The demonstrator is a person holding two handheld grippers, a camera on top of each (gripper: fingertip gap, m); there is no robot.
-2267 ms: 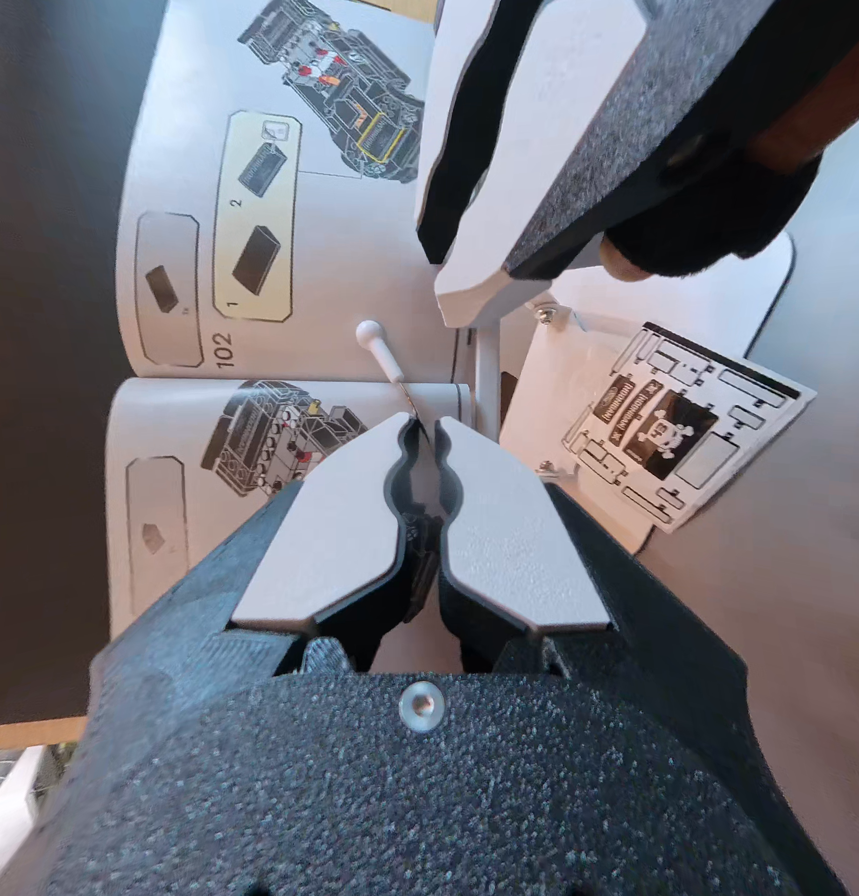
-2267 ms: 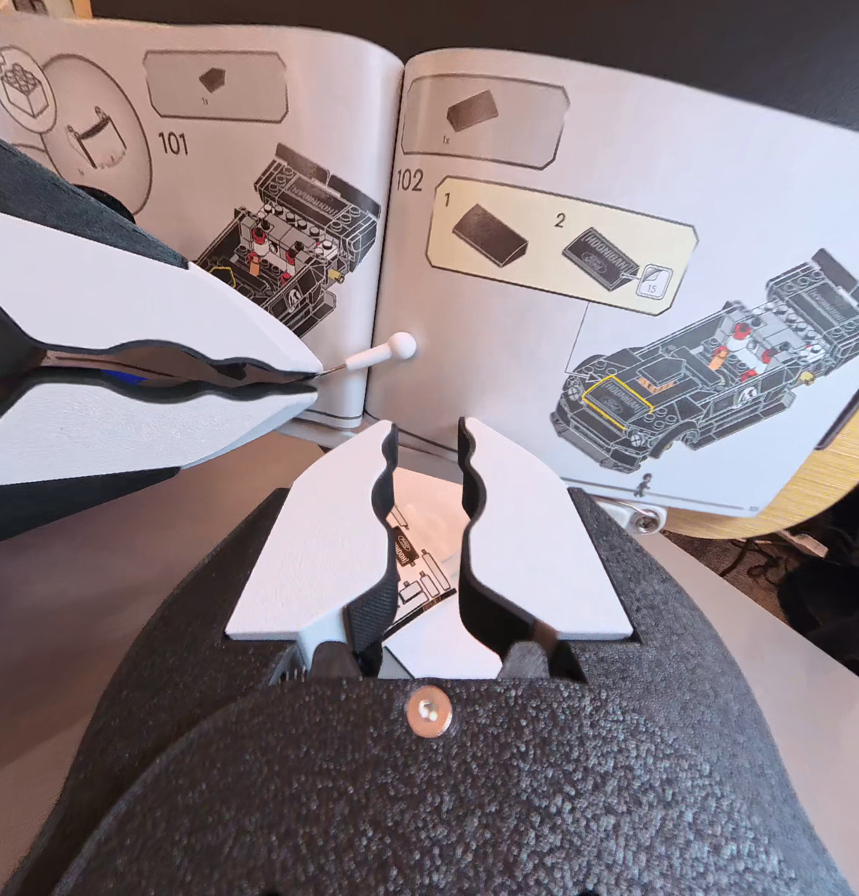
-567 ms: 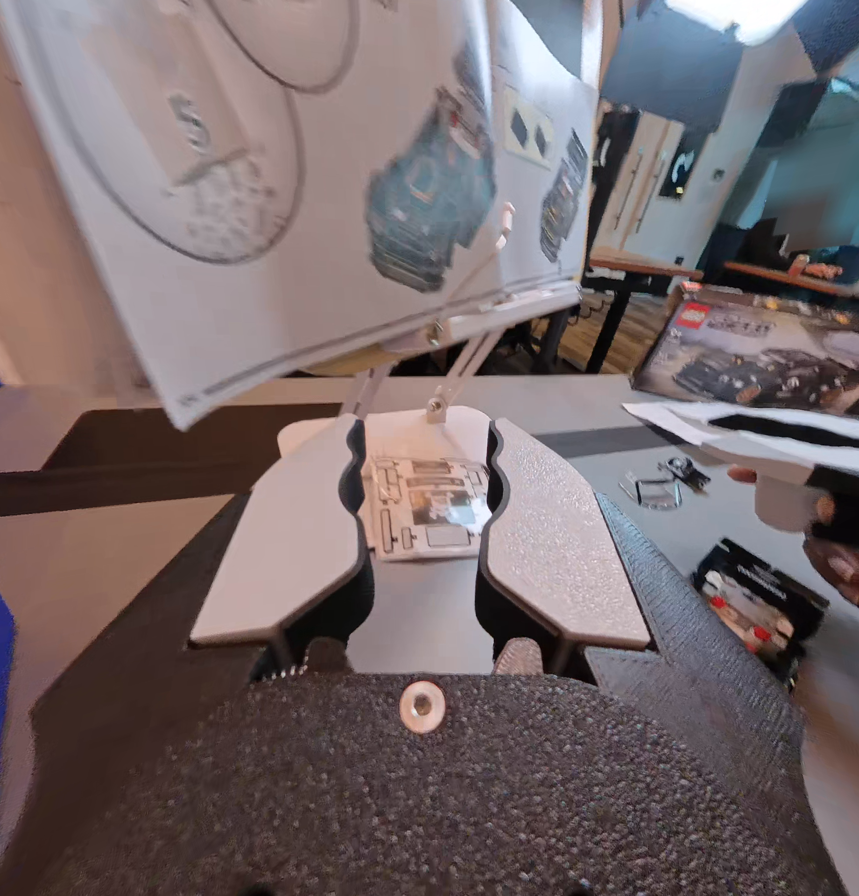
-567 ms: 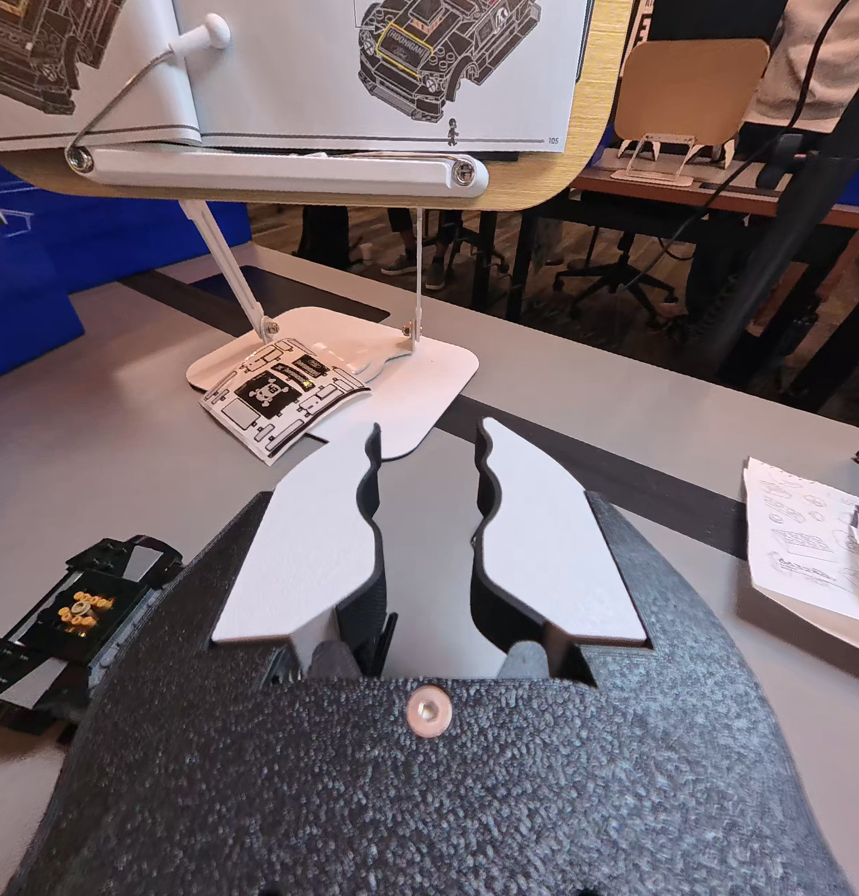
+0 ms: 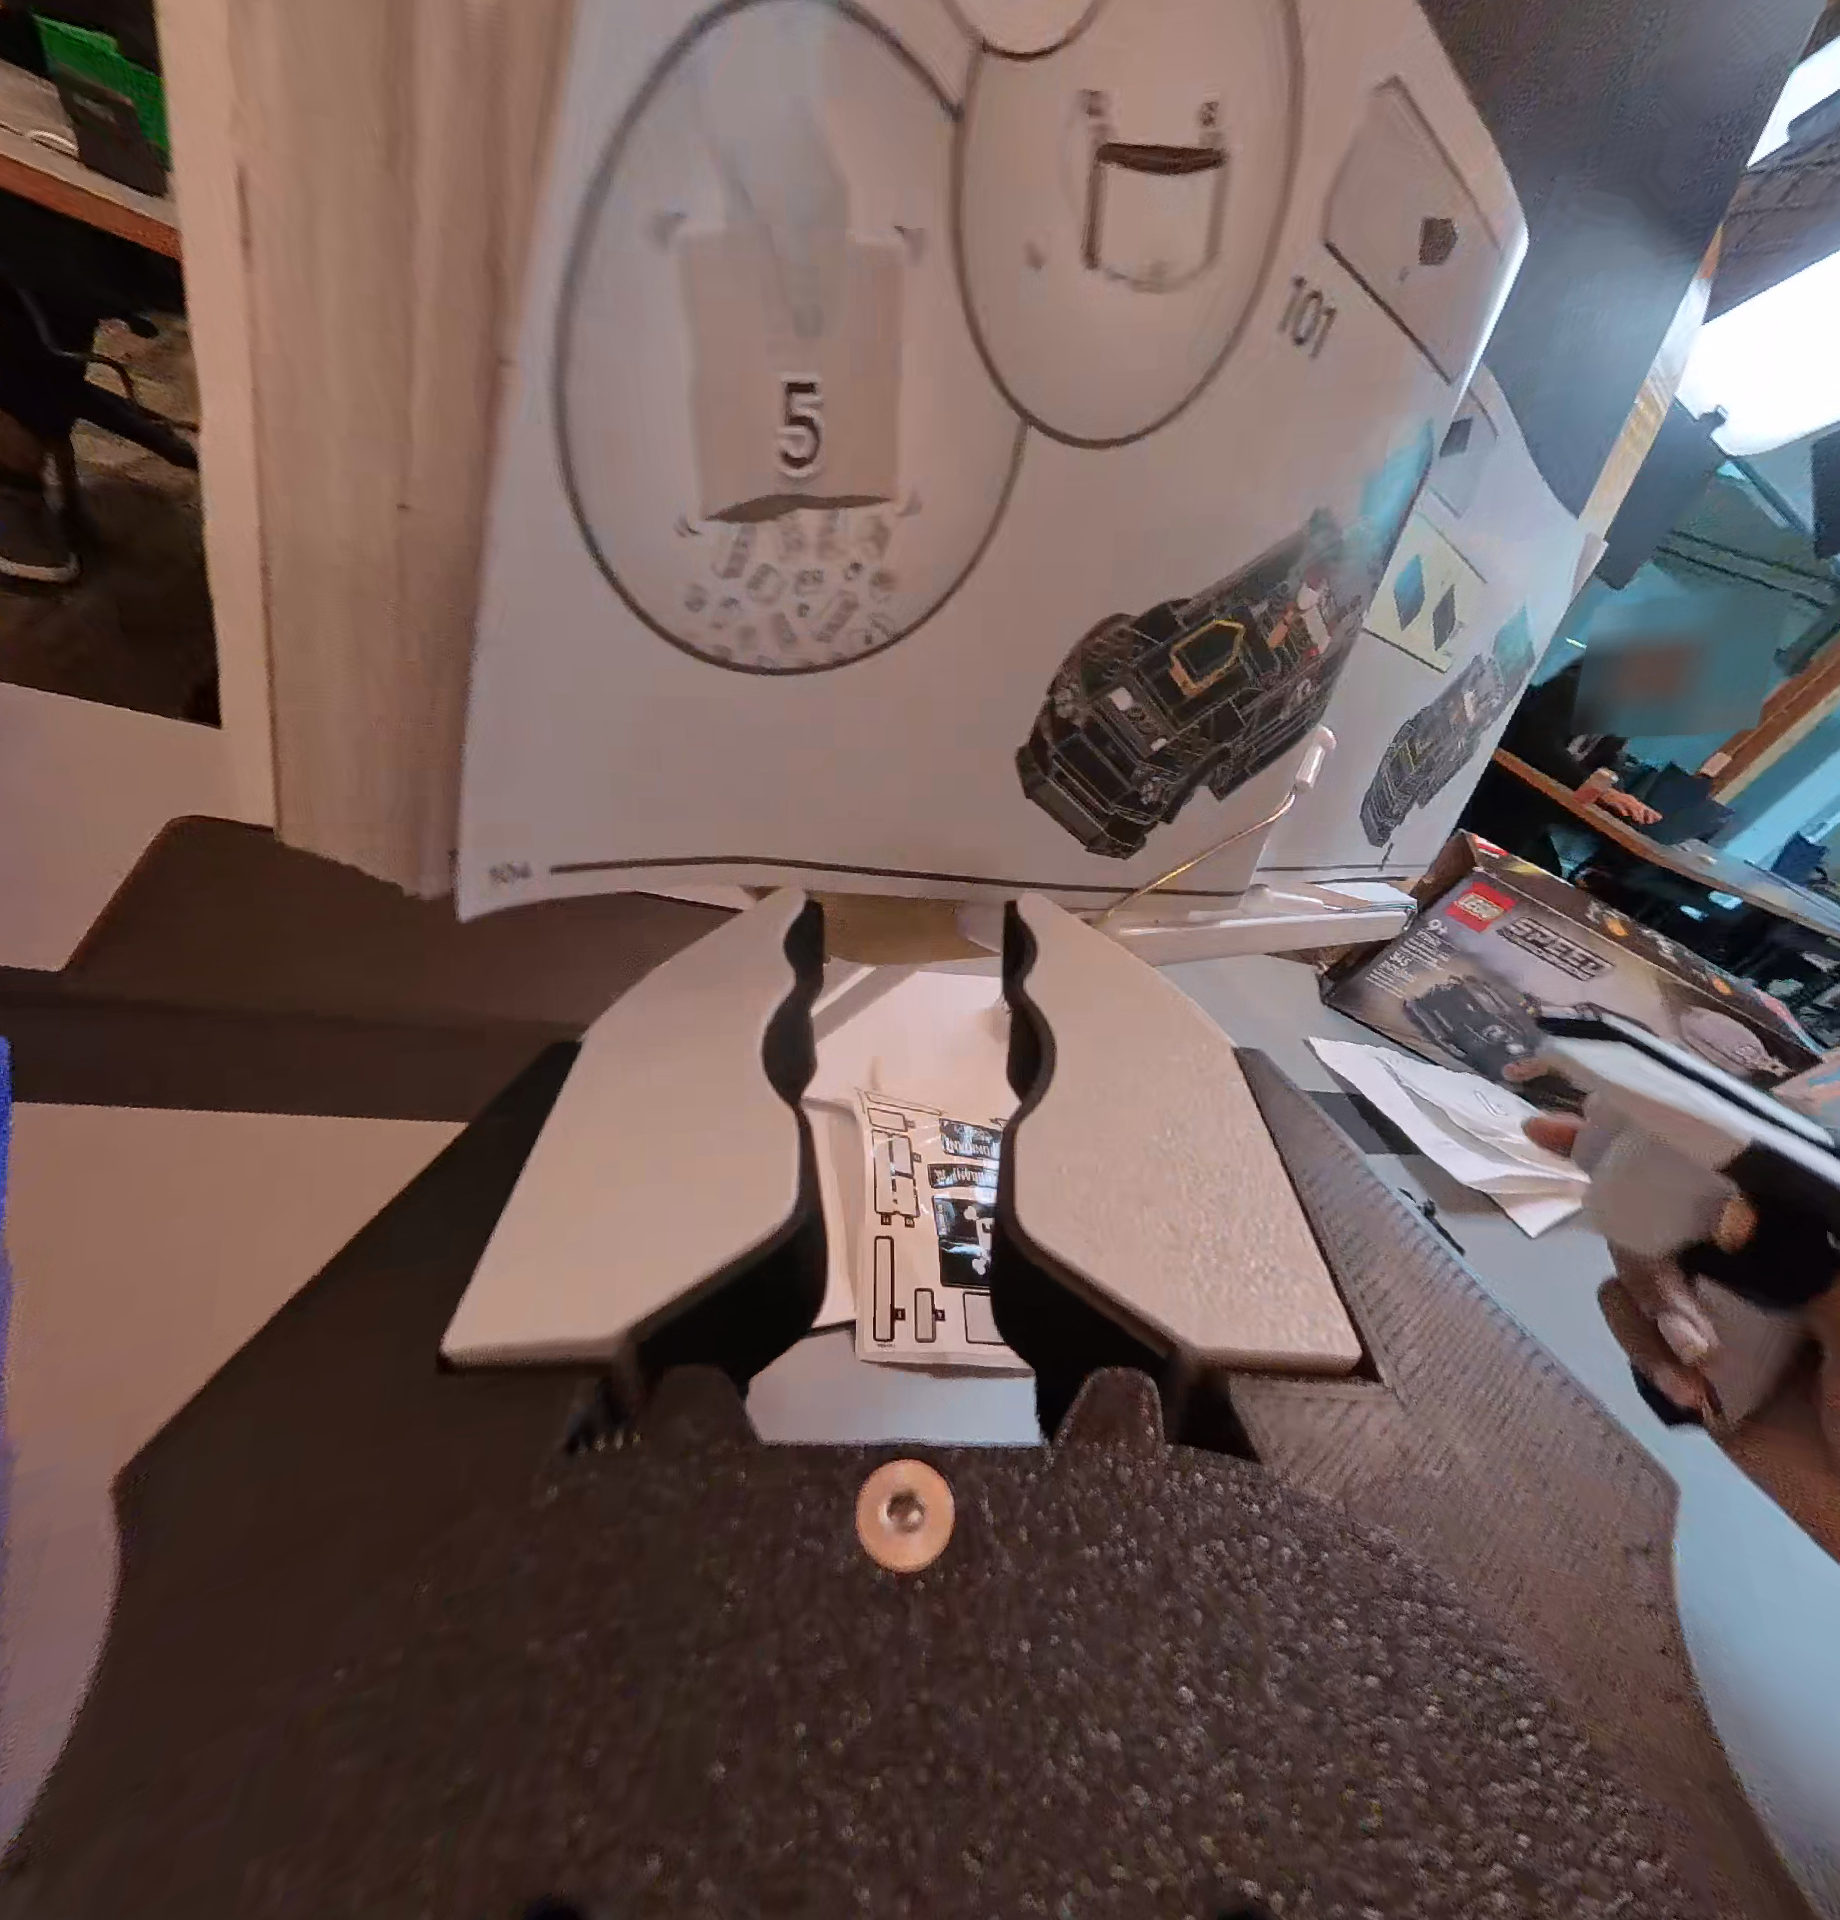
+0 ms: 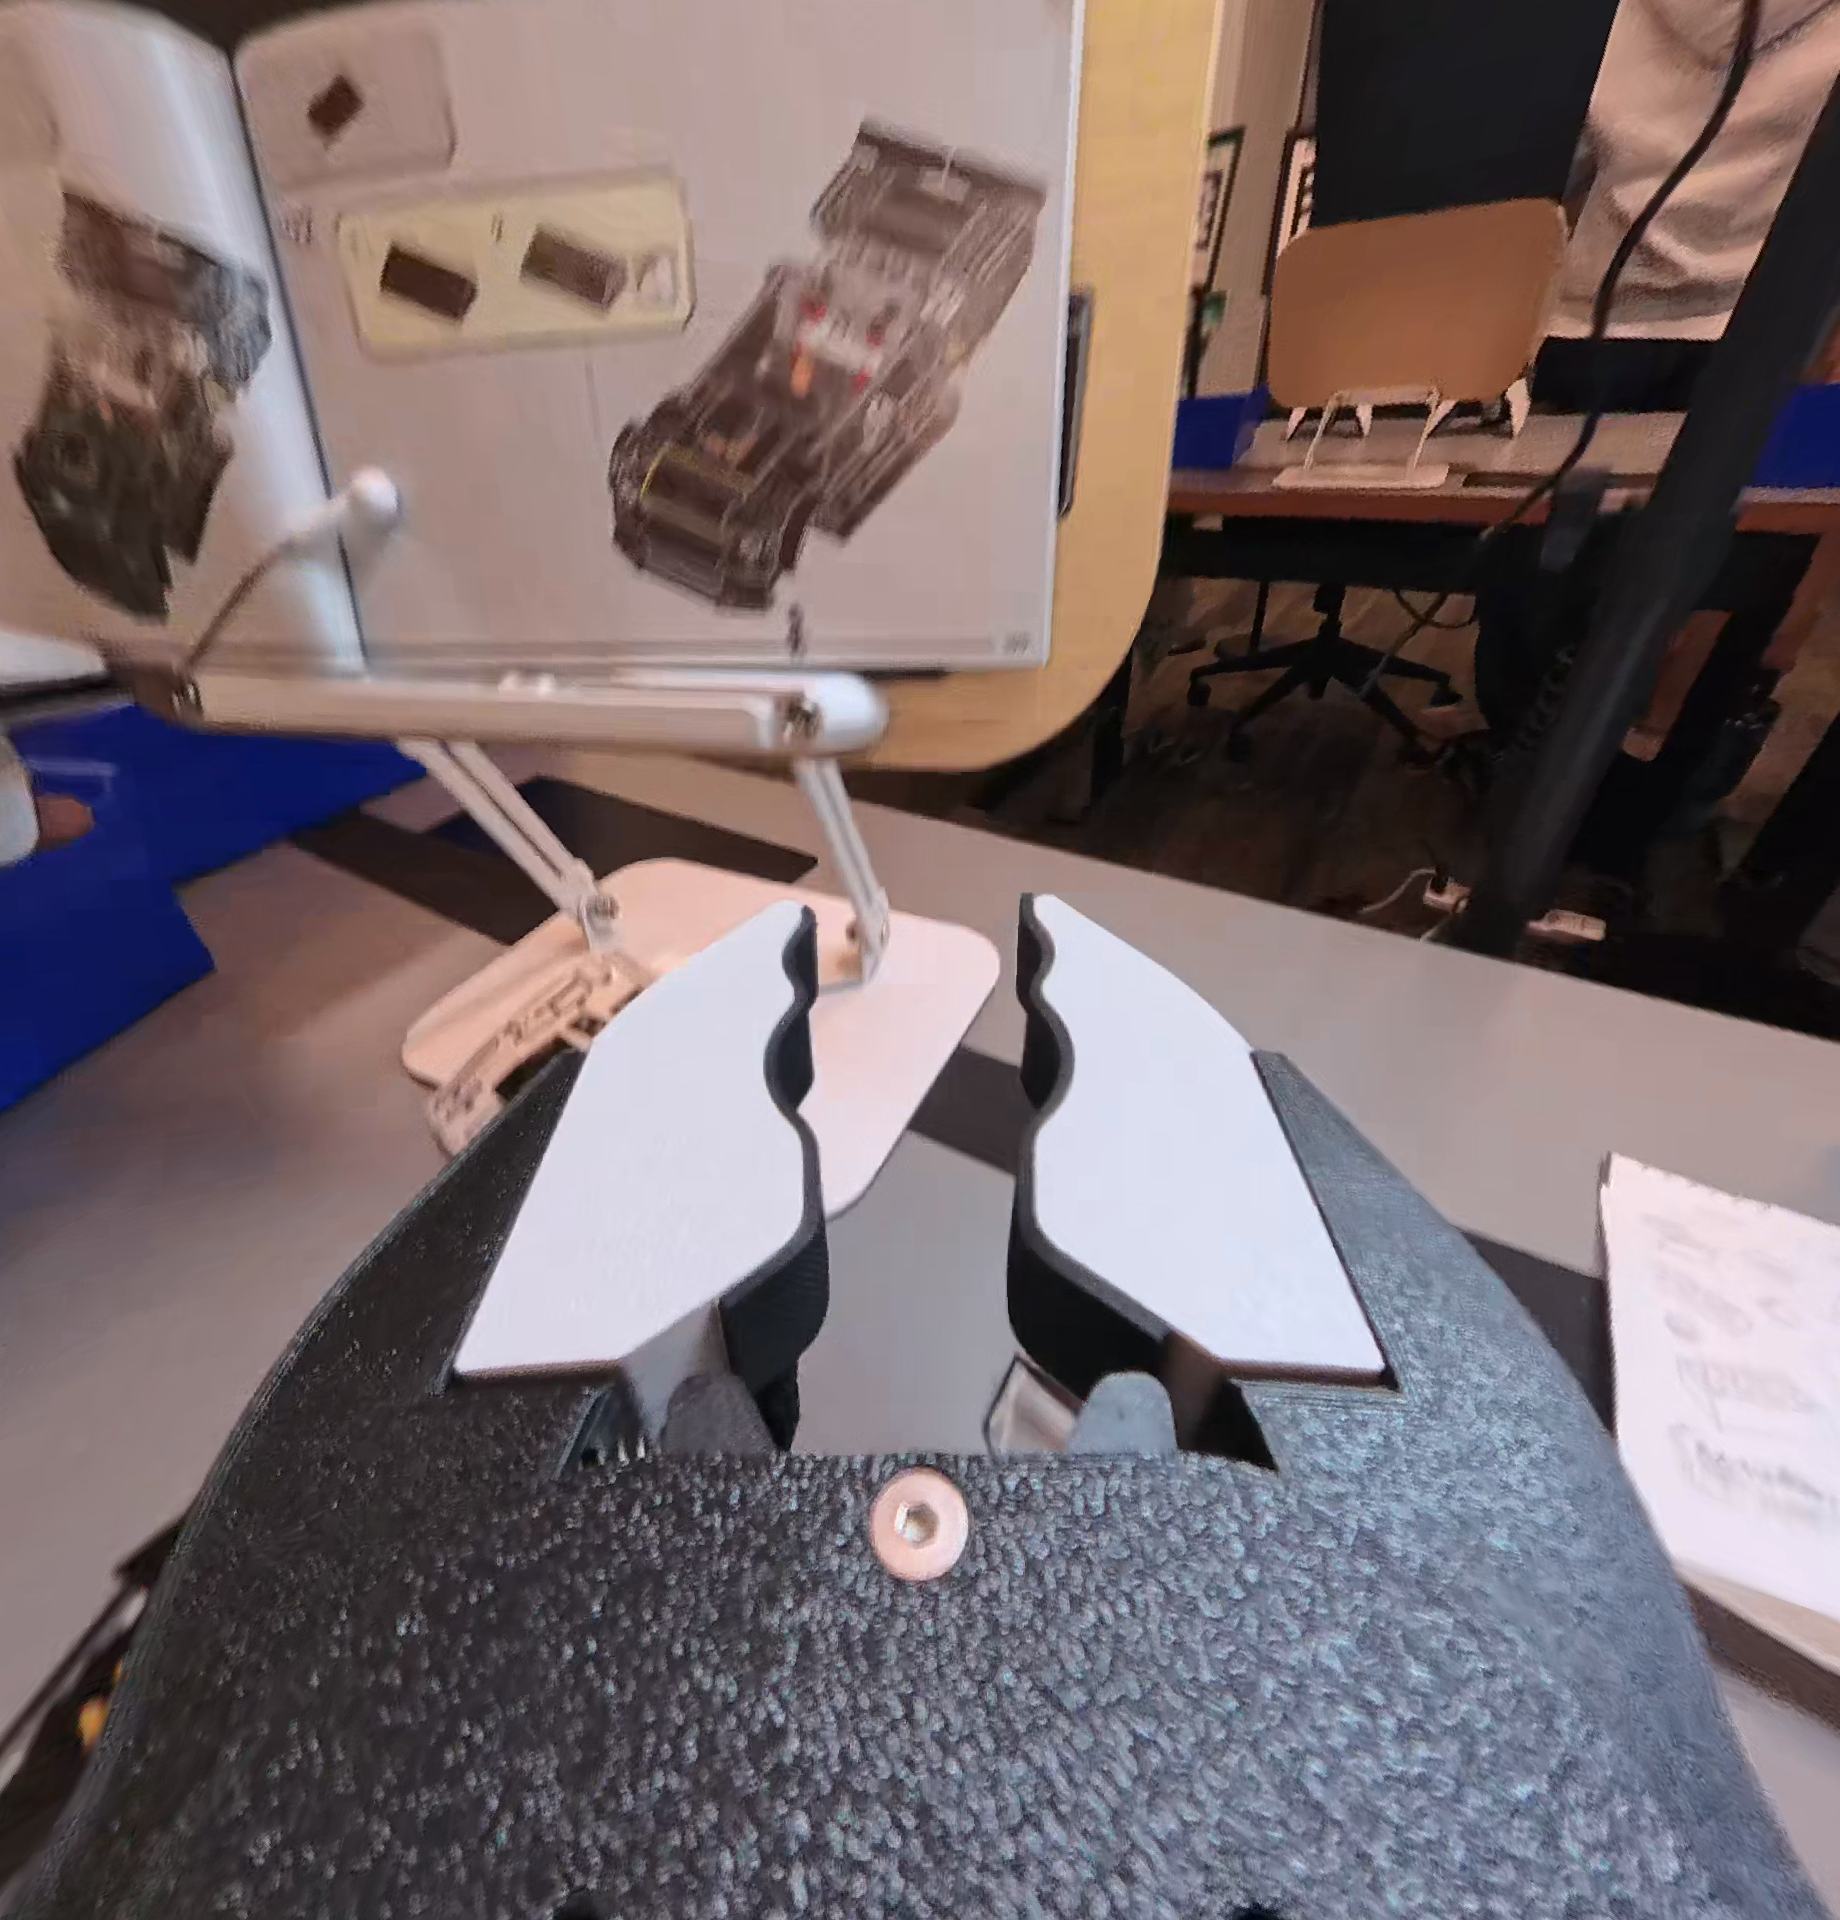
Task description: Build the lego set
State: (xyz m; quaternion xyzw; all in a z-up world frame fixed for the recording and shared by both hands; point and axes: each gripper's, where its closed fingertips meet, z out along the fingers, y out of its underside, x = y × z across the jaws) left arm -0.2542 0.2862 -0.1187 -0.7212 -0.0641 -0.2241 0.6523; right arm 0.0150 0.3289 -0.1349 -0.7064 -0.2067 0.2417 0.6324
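While both grippers gape empty, grey table (image 6: 1311,1049), blurred booklet stand (image 6: 895,997), seemingly office.

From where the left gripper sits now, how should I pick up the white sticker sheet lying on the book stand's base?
Pinch the sticker sheet's near edge, coming in low from this side. It lies flat on the stand's white base plate, with that edge overhanging toward the open left gripper, probably the only graspable part.
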